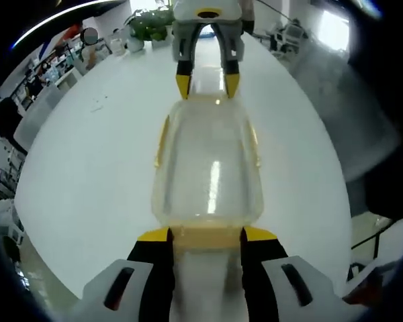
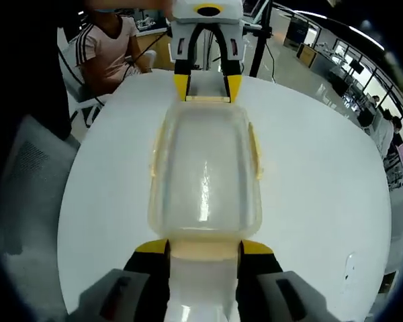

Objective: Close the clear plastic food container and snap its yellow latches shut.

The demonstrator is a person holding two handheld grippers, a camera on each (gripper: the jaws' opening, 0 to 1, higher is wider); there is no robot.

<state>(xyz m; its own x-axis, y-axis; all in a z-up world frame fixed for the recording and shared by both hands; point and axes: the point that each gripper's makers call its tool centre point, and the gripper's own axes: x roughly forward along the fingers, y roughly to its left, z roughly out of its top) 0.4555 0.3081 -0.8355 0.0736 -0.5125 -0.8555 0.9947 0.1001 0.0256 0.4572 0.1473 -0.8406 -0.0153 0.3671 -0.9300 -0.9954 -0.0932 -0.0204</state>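
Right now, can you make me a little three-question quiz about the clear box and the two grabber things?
1. True or false: the clear container stands on a white table.
2. Where are the two hand-held grippers? A) both at one end B) one at each short end C) both lifted high above the lid
3. Fill in: the jaw tips of each hand-held gripper are coloured ______.

Key
1. True.
2. B: the left hand-held gripper sits at one short end by a yellow latch, and the right hand-held gripper at the other end.
3. Yellow.
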